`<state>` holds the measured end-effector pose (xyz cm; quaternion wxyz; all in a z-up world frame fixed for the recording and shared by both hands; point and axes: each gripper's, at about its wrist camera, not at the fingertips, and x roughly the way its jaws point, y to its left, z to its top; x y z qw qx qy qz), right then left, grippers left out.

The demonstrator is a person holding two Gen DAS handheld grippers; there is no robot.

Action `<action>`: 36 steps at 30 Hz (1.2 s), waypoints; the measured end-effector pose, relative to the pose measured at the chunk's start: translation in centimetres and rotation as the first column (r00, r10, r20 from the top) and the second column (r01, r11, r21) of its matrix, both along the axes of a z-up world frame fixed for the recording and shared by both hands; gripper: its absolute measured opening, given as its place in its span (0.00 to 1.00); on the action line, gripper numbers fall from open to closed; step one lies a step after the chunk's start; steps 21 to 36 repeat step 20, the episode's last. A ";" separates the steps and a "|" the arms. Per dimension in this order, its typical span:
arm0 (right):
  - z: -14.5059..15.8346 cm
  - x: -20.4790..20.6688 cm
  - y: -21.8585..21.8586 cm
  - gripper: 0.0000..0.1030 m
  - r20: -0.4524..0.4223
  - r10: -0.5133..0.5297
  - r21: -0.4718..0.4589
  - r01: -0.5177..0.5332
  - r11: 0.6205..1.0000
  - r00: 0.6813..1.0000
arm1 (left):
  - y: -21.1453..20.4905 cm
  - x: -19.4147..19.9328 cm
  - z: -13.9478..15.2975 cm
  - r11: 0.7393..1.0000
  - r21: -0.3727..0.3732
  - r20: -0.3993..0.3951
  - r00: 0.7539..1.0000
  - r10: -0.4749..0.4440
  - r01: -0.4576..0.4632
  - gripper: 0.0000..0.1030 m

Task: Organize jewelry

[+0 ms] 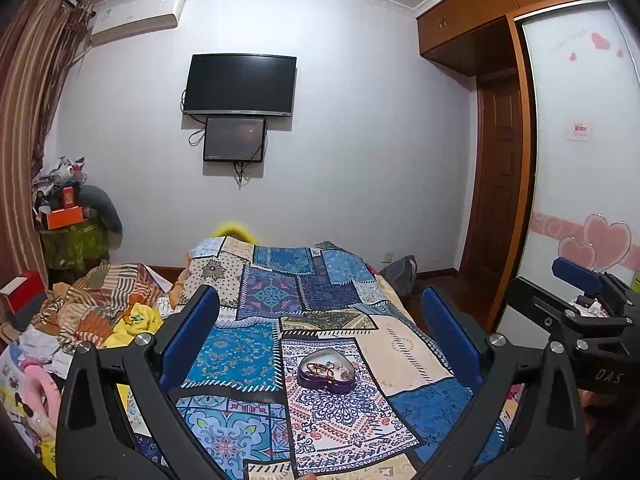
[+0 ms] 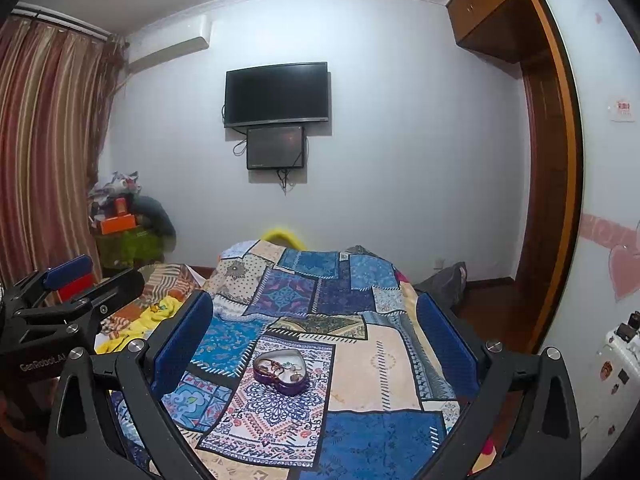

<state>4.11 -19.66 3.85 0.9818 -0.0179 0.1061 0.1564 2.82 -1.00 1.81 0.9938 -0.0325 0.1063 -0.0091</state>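
Left wrist view: your left gripper (image 1: 320, 336) spread wide, nothing between blue pads, held above patchwork bedspread (image 1: 408, 352). Purple heart-shaped box (image 1: 326, 370) lies open on bedspread ahead, between fingers in frame, jewelry tangled inside. Right wrist view: your right gripper (image 2: 314, 334) equally spread, empty; same box (image 2: 281, 372) ahead. TV (image 2: 276, 94) on far wall.

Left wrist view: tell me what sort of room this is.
Most likely a bedroom in a home: a bed under a patchwork quilt, a wall-mounted TV, and a built-in wardrobe with heart decals. A heart-shaped jewelry box sits on the quilt.
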 end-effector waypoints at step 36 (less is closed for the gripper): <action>-0.5 0.9 0.3 0.98 -0.026 -0.013 0.003 0.013 1.000 1.000 | 0.1 1.2 -0.7 1.000 0.000 -0.036 0.999 -0.015 0.015 0.99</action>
